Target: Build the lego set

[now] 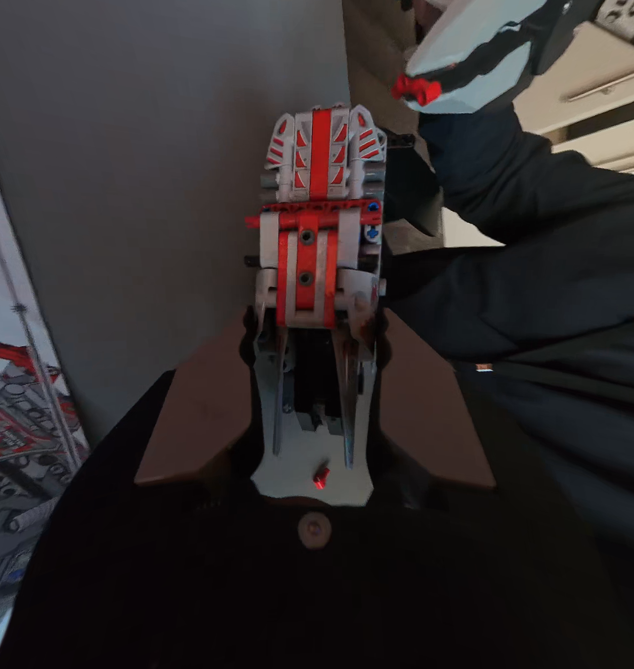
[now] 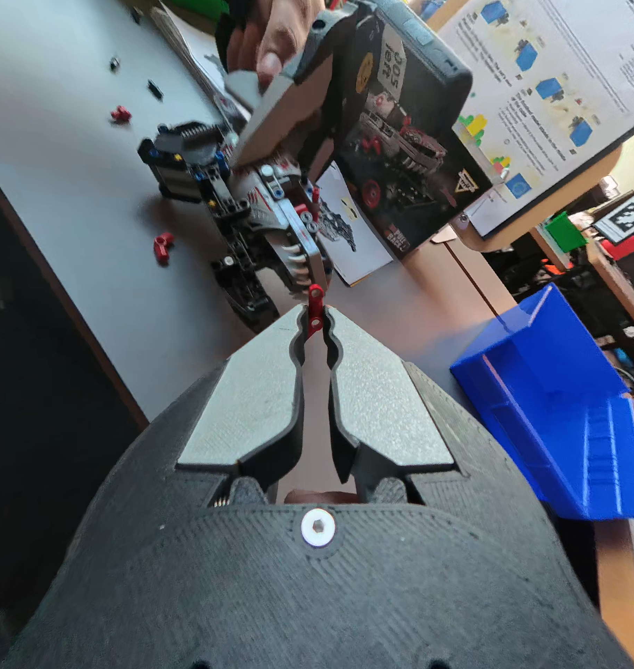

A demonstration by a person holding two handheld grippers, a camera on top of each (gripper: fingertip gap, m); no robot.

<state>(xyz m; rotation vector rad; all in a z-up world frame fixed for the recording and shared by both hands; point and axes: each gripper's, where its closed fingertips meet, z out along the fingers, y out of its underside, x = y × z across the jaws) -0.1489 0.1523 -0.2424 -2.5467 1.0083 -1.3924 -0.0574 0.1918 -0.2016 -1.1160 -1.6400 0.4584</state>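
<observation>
The grey, red and black lego vehicle (image 1: 317,224) is clamped between the brown fingers of my left gripper (image 1: 315,325). In the right wrist view the vehicle (image 2: 257,210) stands on the white table (image 2: 72,163), with the left gripper (image 2: 272,119) gripping it from above. My right gripper (image 2: 313,315) is shut on a small red lego connector (image 2: 315,300), held just short of the vehicle's near end. In the left wrist view the right gripper (image 1: 464,61) shows at the upper right with the red connector (image 1: 416,88) in its tips.
Two loose red pieces (image 2: 120,114) (image 2: 163,246) and small black pieces (image 2: 155,88) lie on the table. The set's box (image 2: 398,126) and a booklet (image 2: 355,249) stand behind the vehicle. A blue bin (image 2: 561,416) sits at the right. A small red pin (image 1: 320,478) lies under the vehicle.
</observation>
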